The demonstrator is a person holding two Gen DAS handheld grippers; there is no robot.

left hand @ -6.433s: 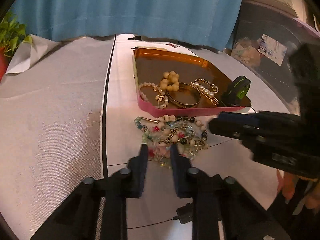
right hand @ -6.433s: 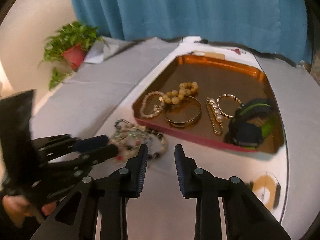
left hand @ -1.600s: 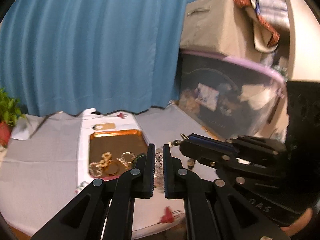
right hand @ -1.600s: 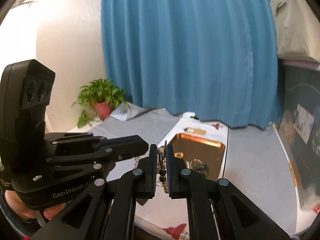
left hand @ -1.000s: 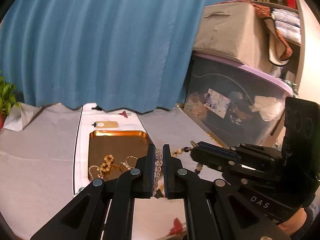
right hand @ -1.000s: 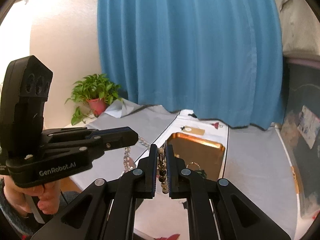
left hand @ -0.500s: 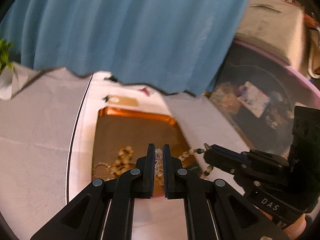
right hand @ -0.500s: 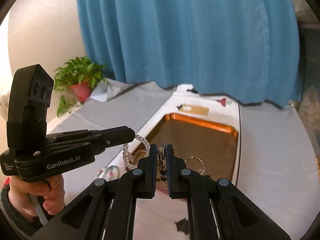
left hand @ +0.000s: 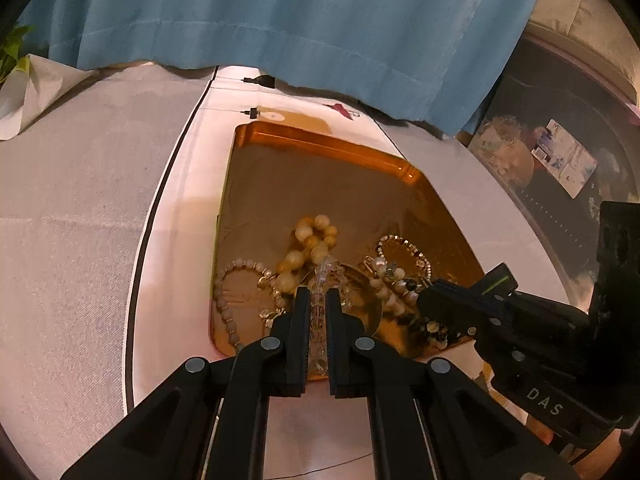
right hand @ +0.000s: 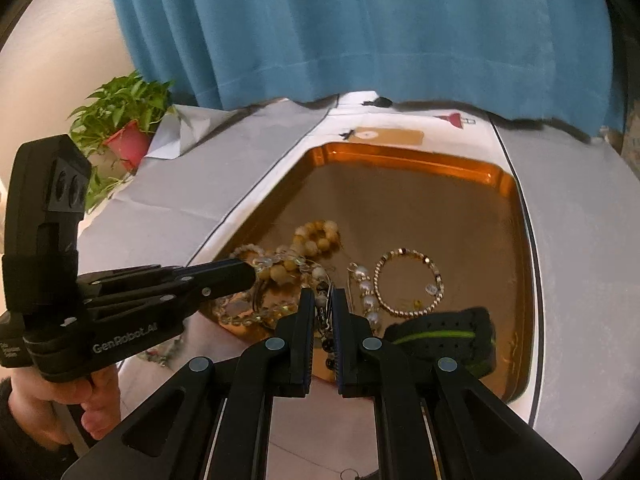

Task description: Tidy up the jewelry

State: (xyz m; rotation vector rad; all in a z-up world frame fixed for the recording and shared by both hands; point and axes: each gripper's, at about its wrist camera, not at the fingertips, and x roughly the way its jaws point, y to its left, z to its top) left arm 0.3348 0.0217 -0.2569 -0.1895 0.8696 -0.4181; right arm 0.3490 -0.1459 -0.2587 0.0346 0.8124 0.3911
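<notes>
Far half of the shallow orange metal tray (right hand: 412,156), beyond my tongs, lies bare. Near half crowded: heaped bead bracelets (left hand: 308,248) ahead, black-and-green band (right hand: 444,338) right of them.

"GenRobot.AI" on left tool (right hand: 244,276), "DAS" on right tool (left hand: 428,300)

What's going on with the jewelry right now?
A person holds a pair of tongs in each hand over the gold tray. The left tongs are shut on a clear bead bracelet; the right tongs are shut on a dark beaded strand. Other bracelets and a black-green band already lie in the tray.
</notes>
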